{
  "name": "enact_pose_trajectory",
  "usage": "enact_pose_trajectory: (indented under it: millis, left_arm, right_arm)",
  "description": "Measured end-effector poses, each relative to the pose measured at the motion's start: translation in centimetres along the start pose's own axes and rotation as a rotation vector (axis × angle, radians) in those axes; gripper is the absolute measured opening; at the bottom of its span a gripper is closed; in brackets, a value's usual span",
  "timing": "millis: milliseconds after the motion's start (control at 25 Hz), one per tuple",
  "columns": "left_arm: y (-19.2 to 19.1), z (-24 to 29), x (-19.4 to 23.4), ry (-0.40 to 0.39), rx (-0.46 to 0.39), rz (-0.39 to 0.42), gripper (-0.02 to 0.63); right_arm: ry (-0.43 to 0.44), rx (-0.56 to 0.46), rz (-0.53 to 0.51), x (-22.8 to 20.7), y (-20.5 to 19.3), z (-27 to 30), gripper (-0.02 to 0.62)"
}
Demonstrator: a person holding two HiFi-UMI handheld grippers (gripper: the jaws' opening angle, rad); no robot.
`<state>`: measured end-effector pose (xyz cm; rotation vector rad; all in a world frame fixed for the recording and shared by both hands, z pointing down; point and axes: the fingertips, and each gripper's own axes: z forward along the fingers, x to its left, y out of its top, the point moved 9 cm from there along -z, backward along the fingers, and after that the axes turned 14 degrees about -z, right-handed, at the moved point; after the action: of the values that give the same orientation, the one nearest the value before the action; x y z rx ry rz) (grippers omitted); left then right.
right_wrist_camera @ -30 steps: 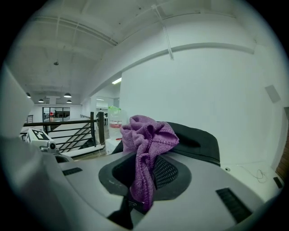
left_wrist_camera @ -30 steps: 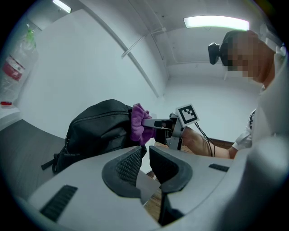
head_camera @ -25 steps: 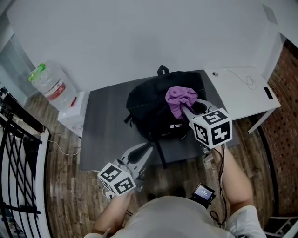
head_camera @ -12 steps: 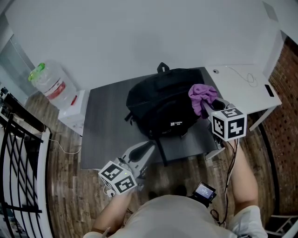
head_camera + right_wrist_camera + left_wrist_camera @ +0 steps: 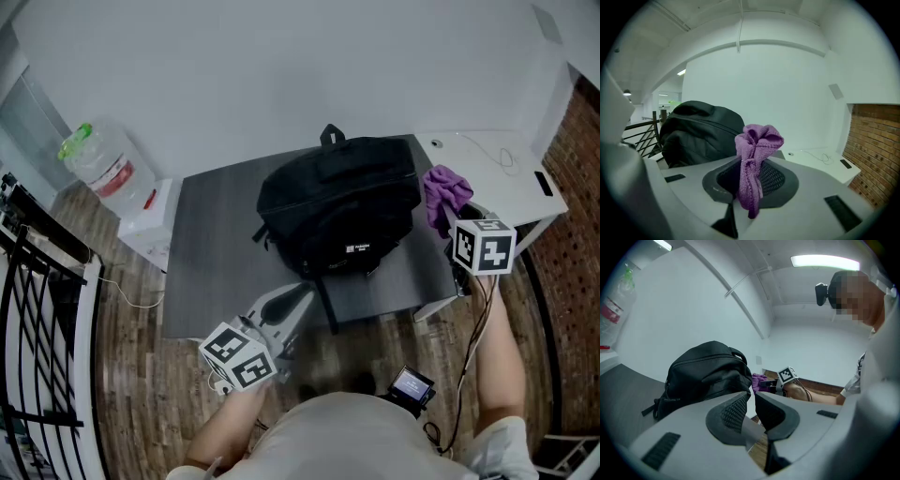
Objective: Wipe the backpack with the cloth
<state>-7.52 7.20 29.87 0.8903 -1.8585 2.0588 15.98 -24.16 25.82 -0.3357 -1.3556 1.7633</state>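
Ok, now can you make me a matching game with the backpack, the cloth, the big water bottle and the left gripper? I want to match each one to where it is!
Things:
1. backpack
2. cloth
3. water bottle
4. left gripper

Places or states:
A. pinched in the right gripper
B. lying on the grey table
C. holding nothing, low down near the person
D. by the wall, far to the left

Pairs: 1-B, 2-A, 3-D, 4-C

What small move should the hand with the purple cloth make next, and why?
Probably swing the right gripper leftward to press the cloth onto the backpack. The jaws grip the cloth, but it is held beside the backpack's right side, not on it.
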Motion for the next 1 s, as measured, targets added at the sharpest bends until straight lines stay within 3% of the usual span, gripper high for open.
enact_pose_trajectory:
  millis: [240, 440, 720, 1000]
  left_arm:
    - [0.0, -0.1, 0.3, -0.007, 0.003, 0.008, 0.057]
    - [0.1, -0.1, 0.6, -0.009, 0.001, 0.009, 0.057]
    - [0.0, -0.4, 0.9, 0.001, -0.005, -0.008, 0.057]
    - [0.0, -1.1, 1.2, 0.014, -0.022, -0.022, 0.057]
  right_arm:
    - [-0.046, 0.011, 0.044, -1.7, -1.3, -0.9, 0.078]
    - [-0.039, -0.042, 0.038, -0.9, -0.5, -2.3, 0.078]
    - [0.08, -0.187, -0.034, 4.2, 3.1, -4.6, 0.078]
    - [0.243, -0.256, -0.092, 10.8, 6.0, -4.5, 0.078]
